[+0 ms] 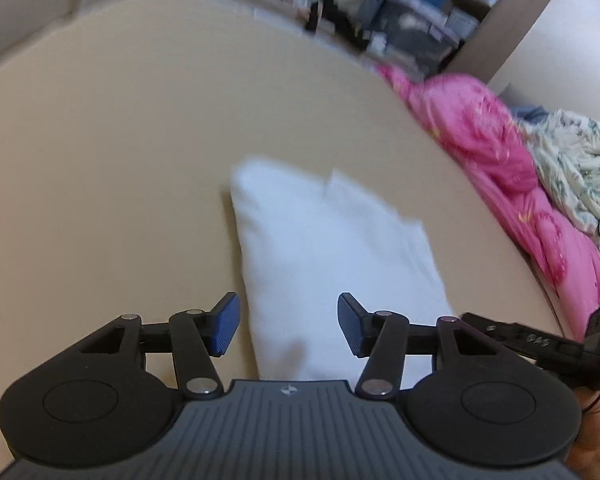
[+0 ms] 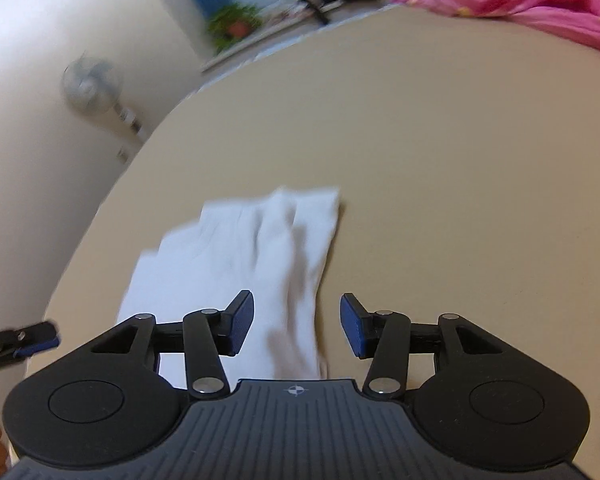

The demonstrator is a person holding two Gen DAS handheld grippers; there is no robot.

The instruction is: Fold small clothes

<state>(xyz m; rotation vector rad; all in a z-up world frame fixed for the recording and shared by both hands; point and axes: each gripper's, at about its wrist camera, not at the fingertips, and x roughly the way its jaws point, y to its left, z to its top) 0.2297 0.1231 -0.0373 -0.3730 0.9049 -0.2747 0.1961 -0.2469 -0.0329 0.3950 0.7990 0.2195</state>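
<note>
A small white garment (image 1: 320, 248) lies folded flat on the beige surface (image 1: 120, 160). My left gripper (image 1: 288, 322) hovers above its near end, jaws open, nothing between the blue pads. In the right wrist view the same white garment (image 2: 236, 264) lies ahead and to the left, with soft creases along it. My right gripper (image 2: 298, 328) stands open above its near right edge, holding nothing. The right gripper's black frame (image 1: 540, 344) shows at the right edge of the left wrist view. At the left edge of the right wrist view is the left gripper's tip (image 2: 16, 344).
A pink quilt (image 1: 500, 168) and a pale floral cloth (image 1: 580, 176) are heaped along the right side of the surface. Beyond the far edge are a fan (image 2: 90, 84), a potted plant (image 2: 234, 26) and cluttered furniture (image 1: 400, 12).
</note>
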